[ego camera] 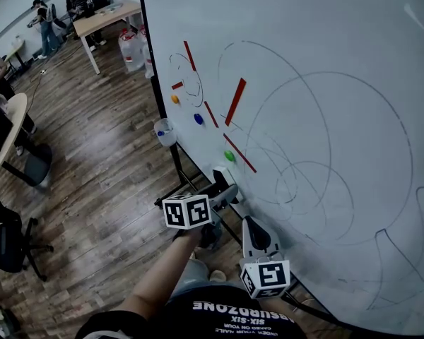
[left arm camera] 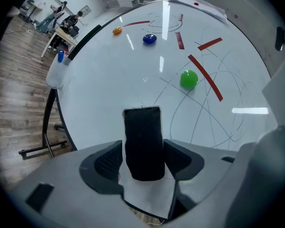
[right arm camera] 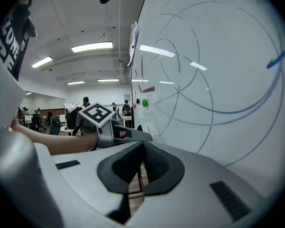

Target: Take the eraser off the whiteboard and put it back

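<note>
Closest to us, at 6 o'clock in the head view, is our black shirt [ego camera: 198,320]. A bare forearm [ego camera: 162,277] runs up from it to the left gripper [ego camera: 230,193].

Starting at the left of that view, a wooden table [ego camera: 107,18] stands at 11 o'clock with people beside it. Clear water jugs [ego camera: 131,48] sit on the floor just beside the left edge of the whiteboard [ego camera: 353,34].

A small clear cup [ego camera: 165,131] hangs on that edge, at 10 o'clock from the left gripper. A blue-topped item [left arm camera: 61,56] stands in it, and we cannot tell what else it holds.

Moving right across the board, we see an orange magnet [ego camera: 174,99], a blue magnet [ego camera: 198,119] and a green magnet [ego camera: 230,155]. They sit among red strips [ego camera: 235,101] and drawn loops.

In the left gripper view, the black eraser [left arm camera: 143,141] stands lengthwise between that gripper's jaws. Its far end points to 12 o'clock toward the board, and it lies at 7 o'clock from the green magnet. The left gripper [left arm camera: 143,151] is pinching it by its long sides. We cannot tell whether the eraser's far end touches the board.

The right gripper [ego camera: 249,223] sits at 5 o'clock from the left one, just beside the lower part of the board. In its own view its jaws are pressed together with nothing between them. The left gripper's marker cube [right arm camera: 96,114] shows there at 9 o'clock.
</note>
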Available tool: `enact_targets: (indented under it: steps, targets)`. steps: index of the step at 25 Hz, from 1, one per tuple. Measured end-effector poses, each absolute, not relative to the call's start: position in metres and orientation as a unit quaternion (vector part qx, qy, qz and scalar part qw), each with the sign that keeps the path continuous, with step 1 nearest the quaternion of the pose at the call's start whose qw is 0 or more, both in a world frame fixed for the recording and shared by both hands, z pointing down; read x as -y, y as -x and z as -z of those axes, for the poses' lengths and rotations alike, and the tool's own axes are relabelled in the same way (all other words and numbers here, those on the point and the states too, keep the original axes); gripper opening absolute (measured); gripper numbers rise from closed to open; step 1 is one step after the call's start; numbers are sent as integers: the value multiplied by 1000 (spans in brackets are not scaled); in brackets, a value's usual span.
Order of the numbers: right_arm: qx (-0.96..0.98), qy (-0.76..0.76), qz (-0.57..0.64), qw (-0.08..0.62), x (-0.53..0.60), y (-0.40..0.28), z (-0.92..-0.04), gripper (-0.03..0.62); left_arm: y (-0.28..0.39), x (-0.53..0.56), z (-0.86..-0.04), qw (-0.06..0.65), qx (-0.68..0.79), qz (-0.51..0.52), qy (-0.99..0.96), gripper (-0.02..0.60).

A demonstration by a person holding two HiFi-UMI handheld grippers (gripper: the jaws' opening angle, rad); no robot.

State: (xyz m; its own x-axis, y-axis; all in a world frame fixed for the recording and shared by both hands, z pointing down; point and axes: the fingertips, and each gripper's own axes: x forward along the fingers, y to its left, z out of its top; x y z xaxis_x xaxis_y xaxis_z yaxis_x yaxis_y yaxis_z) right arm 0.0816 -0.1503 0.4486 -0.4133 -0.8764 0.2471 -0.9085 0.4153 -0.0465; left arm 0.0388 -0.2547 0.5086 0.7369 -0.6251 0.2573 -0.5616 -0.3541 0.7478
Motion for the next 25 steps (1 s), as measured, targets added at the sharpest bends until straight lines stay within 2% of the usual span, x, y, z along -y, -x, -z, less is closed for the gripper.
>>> enact_targets:
  steps: [25]
  targets:
    - [826, -550, -88, 85, 160, -80, -447, -2, -42, 255, -508, 451, 331, 48, -827, 239]
